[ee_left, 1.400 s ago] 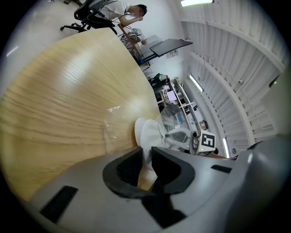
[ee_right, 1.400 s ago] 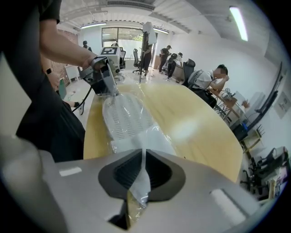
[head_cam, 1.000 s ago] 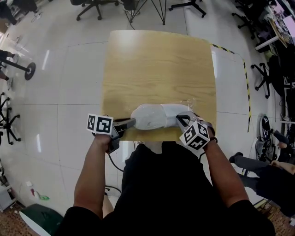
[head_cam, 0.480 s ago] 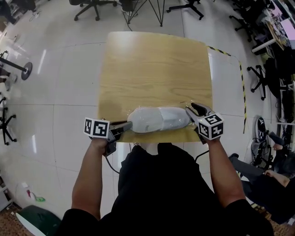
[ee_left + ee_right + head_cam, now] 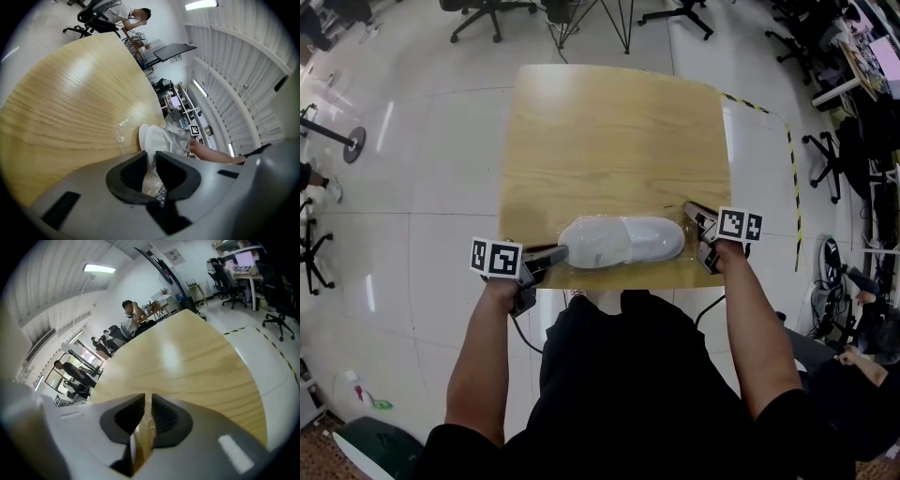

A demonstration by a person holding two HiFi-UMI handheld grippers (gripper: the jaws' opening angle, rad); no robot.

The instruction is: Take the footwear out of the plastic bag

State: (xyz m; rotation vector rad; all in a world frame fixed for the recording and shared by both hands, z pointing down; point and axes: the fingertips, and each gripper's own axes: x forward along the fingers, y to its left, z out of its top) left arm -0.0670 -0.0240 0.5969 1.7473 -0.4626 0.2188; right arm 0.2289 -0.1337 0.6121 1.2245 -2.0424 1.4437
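Note:
A white slipper (image 5: 623, 241) lies inside a clear plastic bag (image 5: 670, 214) near the front edge of the wooden table (image 5: 609, 131). My left gripper (image 5: 557, 252) is shut on the bag's left end. In the left gripper view its jaws (image 5: 151, 161) pinch crinkled film (image 5: 123, 133), with the slipper (image 5: 152, 138) just beyond. My right gripper (image 5: 690, 210) is at the bag's right end, beside the slipper's toe. Its jaws (image 5: 147, 401) have just been closing and now stand narrow on a strip of clear film. The slipper does not show in the right gripper view.
The table's near edge (image 5: 609, 283) runs just in front of the slipper, against the person's body. Office chairs (image 5: 487, 14) and a yellow-black floor tape (image 5: 799, 159) surround the table. People sit at desks (image 5: 133, 315) in the background.
My right gripper moved right, from over the slipper to the bag's right end, and rolled so its marker cube shows another face. The left gripper stayed put.

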